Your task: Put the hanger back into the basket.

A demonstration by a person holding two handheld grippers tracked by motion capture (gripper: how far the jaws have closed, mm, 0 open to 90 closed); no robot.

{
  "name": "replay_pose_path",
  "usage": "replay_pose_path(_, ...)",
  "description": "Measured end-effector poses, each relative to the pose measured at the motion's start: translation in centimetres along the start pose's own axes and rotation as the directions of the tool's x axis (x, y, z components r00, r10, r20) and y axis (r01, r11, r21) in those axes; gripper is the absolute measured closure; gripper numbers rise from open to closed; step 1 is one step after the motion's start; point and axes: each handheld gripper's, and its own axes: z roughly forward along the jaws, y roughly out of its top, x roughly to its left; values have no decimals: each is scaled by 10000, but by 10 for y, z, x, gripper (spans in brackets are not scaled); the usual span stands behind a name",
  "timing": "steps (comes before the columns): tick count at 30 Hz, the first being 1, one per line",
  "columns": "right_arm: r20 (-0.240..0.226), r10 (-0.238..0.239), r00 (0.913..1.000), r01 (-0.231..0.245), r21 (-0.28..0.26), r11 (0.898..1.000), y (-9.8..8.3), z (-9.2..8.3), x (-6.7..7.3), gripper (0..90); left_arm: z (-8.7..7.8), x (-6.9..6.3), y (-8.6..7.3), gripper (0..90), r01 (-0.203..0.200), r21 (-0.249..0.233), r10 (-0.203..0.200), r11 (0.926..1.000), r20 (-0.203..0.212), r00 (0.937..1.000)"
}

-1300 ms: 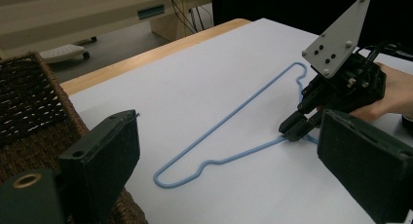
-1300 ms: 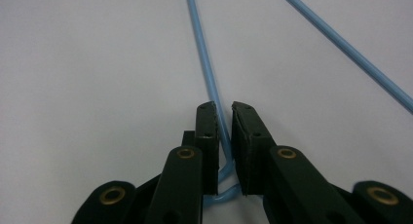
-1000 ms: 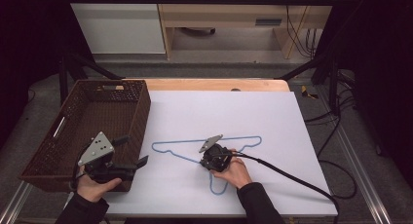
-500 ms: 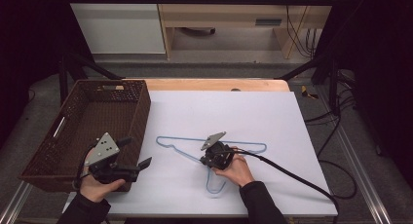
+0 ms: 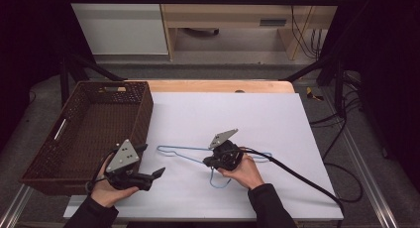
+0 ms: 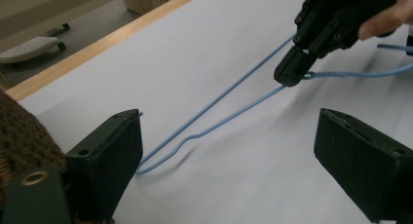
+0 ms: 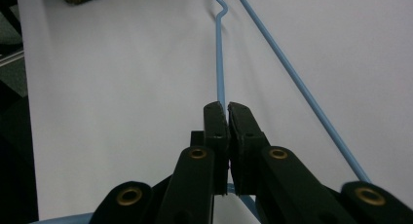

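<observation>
Hanger wire, thin and blue, lies on the white table (image 5: 277,114) in the high view. The hanger (image 5: 183,149) sits near the front, just right of the brown basket (image 5: 74,139). The right claw (image 5: 207,162) pinches it by the middle, close to the hook. The left claw (image 5: 159,172) hangs near the basket corner, just off the hanger's left tip.

From the left gripper view, the left claw (image 6: 234,160) is wide open with nothing in it. The pointed end of the hanger (image 6: 195,131) lies between the jaws but touches neither one. The right claw (image 6: 290,78) is farther off, squeezing the wire.

From the right gripper view, the right claw (image 7: 226,112) is shut tight on the hanger (image 7: 220,63), and the wire runs away toward the basket.

I think the hanger is light and stiff but a bit springy. It is smooth, so it could slip or swing in a pinch. A good spot to grab is the bent notch near the tip, where the wire cannot slide.
</observation>
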Motion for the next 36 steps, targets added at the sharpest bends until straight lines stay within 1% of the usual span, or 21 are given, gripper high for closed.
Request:
replay_pose_path(3, -117, 33, 9999, -33, 49, 10000, 1, -1, 1, 876, 13, -9, 2, 119, -472, 370, 471, 9982, 50, 9989)
replay_pose_path(6, -178, -8, 9998, 11, 118, 9999, 1, -3, 1, 875, 25, -18, 5, 132, -977, 765, 965, 9923, 195, 9951)
replay_pose_path(9, -233, 113, 9997, -111, 110, 9999, 1, -4, 2, 876, 35, -23, 5, 146, -1437, 1128, 1404, 9832, 367, 9894)
replay_pose_path(12, -403, 70, 9992, -69, 27, 10000, 1, -6, 3, 875, 45, -25, 4, 161, -1695, 1444, 1650, 9749, 431, 9854)
replay_pose_path(14, -421, 21, 9991, -20, 29, 10000, 1, -6, 4, 875, 50, -26, 4, 176, -1946, 1690, 1891, 9662, 485, 9808)
replay_pose_path(15, -488, 29, 9988, -28, 13, 10000, 2, -7, 4, 875, 53, -26, 5, 205, -2006, 1716, 1942, 9645, 533, 9795)
replay_pose_path(16, -478, 41, 9989, -40, 21, 10000, 2, -8, 4, 875, 56, -26, 5, 212, -2123, 1788, 2047, 9607, 601, 9770)
replay_pose_path(18, -516, 75, 9986, -76, -33, 10000, 2, -8, 4, 875, 64, -27, 6, 219, -2273, 1872, 2191, 9557, 634, 9736)
replay_pose_path(20, -525, 36, 9986, -34, 24, 10000, 2, -9, 4, 875, 71, -28, 6, 246, -2496, 1954, 2399, 9484, 722, 9681)
replay_pose_path(21, -530, 42, 9986, -40, 39, 10000, 2, -9, 4, 875, 75, -29, 7, 256, -2623, 1994, 2536, 9442, 687, 9649)
replay_pose_path(22, -545, 21, 9985, -18, 68, 10000, 2, -10, 4, 875, 78, -31, 7, 268, -2771, 2063, 2686, 9384, 686, 9608)
replay_pose_path(23, -540, 48, 9985, -44, 74, 10000, 2, -10, 5, 875, 80, -31, 7, 280, -3025, 2210, 2930, 9272, 751, 9532)
replay_pose_path(25, -578, 3, 9983, 1, 69, 10000, 2, -10, 4, 875, 85, -34, 7, 305, -3217, 2187, 3128, 9212, 751, 9468)
replay_pose_path(26, -594, 19, 9982, -14, 88, 10000, 2, -11, 4, 875, 87, -35, 7, 320, -3245, 2146, 3155, 9212, 760, 9459)
replay_pose_path(28, -602, 49, 9982, -42, 113, 9999, 2, -11, 5, 875, 92, -37, 7, 339, -3422, 2132, 3337, 9151, 758, 9396)
replay_pose_path(30, -614, 69, 9981, -63, 91, 9999, 2, -11, 5, 875, 96, -39, 7, 359, -3628, 2187, 3543, 9058, 783, 9318)
replay_pose_path(31, -633, 41, 9980, -37, 62, 10000, 2, -11, 5, 875, 98, -40, 7, 375, -3694, 2194, 3623, 9030, 733, 9292)
replay_pose_path(32, -656, 32, 9978, -30, 43, 10000, 2, -11, 5, 875, 99, -41, 7, 383, -3786, 2223, 3726, 8985, 702, 9253)
replay_pose_path(33, -674, 17, 9977, -11, 82, 10000, 2, -12, 5, 875, 102, -42, 6, 412, -3947, 2273, 3908, 8903, 639, 9183)
replay_pose_path(34, -675, 18, 9977, -13, 76, 10000, 2, -12, 5, 875, 102, -42, 6, 428, -3947, 2273, 3908, 8903, 639, 9183)
replay_pose_path(36, -696, 0, 9976, 3, 44, 10000, 2, -12, 5, 875, 104, -44, 6, 444, -4117, 2324, 4111, 8812, 534, 9100)
